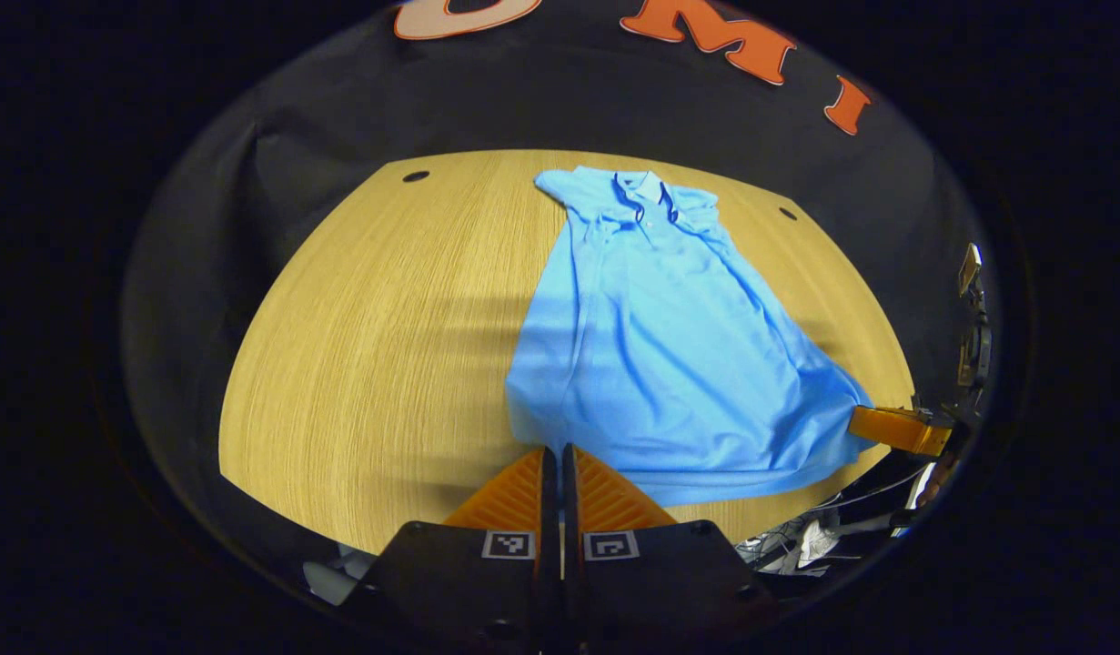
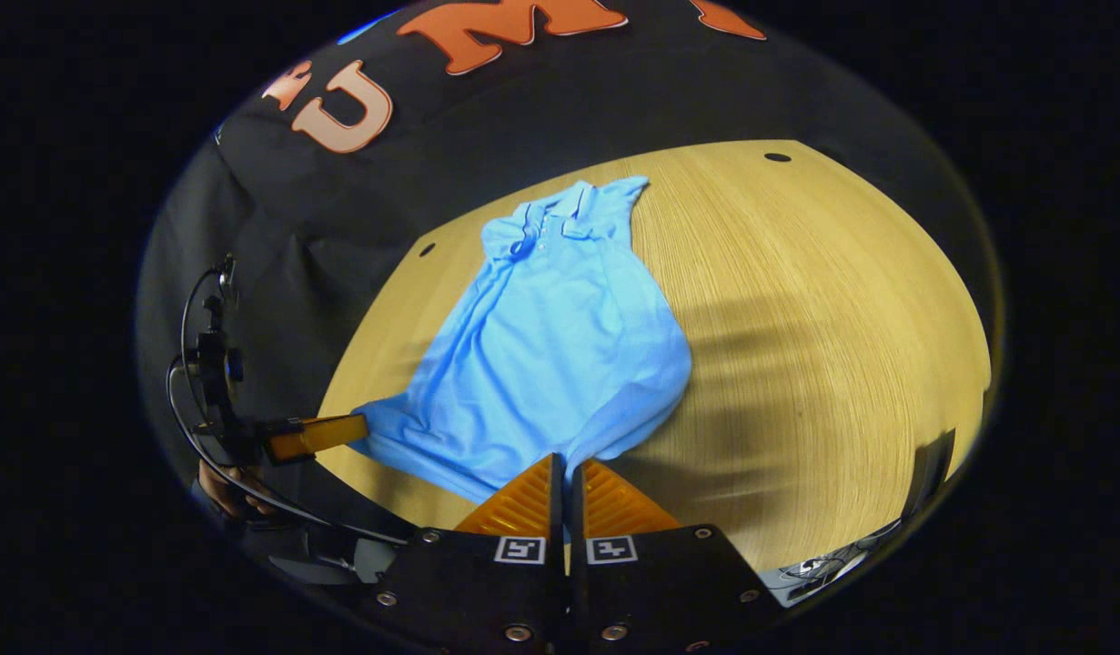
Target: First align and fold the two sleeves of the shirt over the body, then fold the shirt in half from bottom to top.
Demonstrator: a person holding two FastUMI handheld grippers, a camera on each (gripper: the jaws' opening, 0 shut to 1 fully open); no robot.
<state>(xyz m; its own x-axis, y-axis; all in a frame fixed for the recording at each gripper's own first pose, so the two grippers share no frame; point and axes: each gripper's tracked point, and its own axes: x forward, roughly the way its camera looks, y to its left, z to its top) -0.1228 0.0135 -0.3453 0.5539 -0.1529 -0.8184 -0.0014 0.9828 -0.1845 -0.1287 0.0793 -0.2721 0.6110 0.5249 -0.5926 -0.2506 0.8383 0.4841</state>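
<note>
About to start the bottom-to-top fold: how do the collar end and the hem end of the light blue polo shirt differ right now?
The hem end is pinched at its corners by the left gripper and right gripper; the collar end lies free. The hem end spreads wide; the collar end is narrow. The collar end sits far across the wooden table, the hem end near its front edge. Both are the same blue.

My left gripper (image 1: 552, 452) sits at six o'clock, fingers pressed together. My right gripper (image 2: 562, 461) likewise, closed; a hand (image 2: 232, 496) at eight o'clock.
</note>
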